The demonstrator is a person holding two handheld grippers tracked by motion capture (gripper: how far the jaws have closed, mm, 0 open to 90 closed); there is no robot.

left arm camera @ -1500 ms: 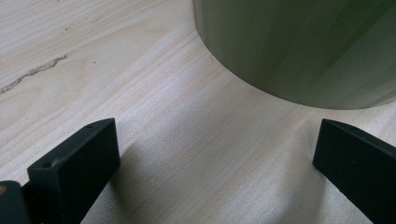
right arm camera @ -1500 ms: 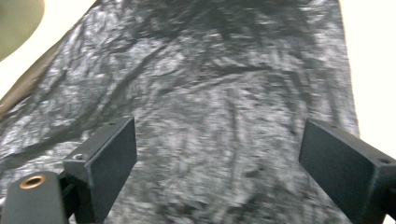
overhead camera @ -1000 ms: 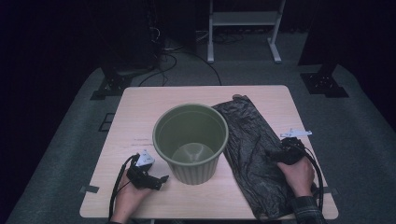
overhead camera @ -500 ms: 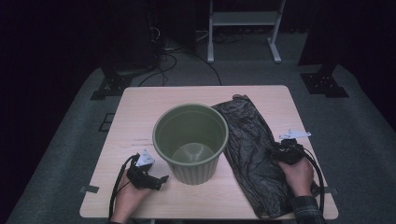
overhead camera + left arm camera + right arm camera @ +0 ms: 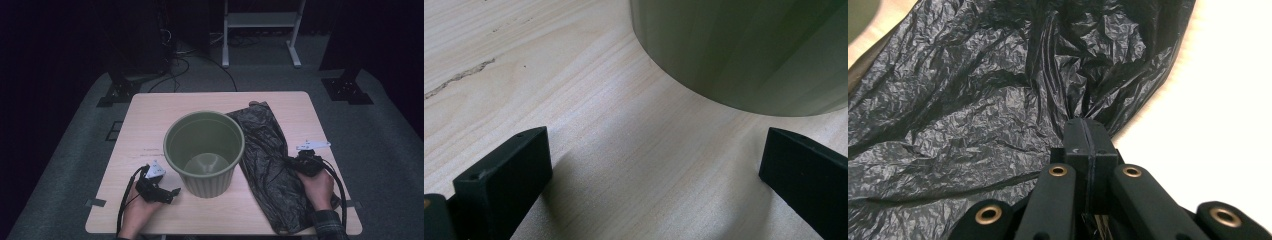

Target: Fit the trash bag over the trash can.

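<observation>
— What's on the table (image 5: 150,120) in front of you?

— A green ribbed bucket (image 5: 204,152) stands upright near the middle, mouth open to the top. From the high view I can look straight into it: I see only its bare, glossy bottom. To its right lies a crumpled black plastic bag (image 5: 265,160), spread flat along the wood, its left edge touching the bucket's side.

— What is your right gripper (image 5: 1087,131) doing?

— Its jaws are pressed together on a bunched fold at the bag's right edge; in the right gripper view the plastic gathers into creases that run into the pinch. My right hand (image 5: 317,189) rests at the near right part of the table.

— And the left one?

— My left gripper (image 5: 654,165) sits low over the table with its jaws spread wide and only bare wood between them. The bucket's wall rises just ahead of it, near but not touching. I hold it at the bucket's near left.
</observation>
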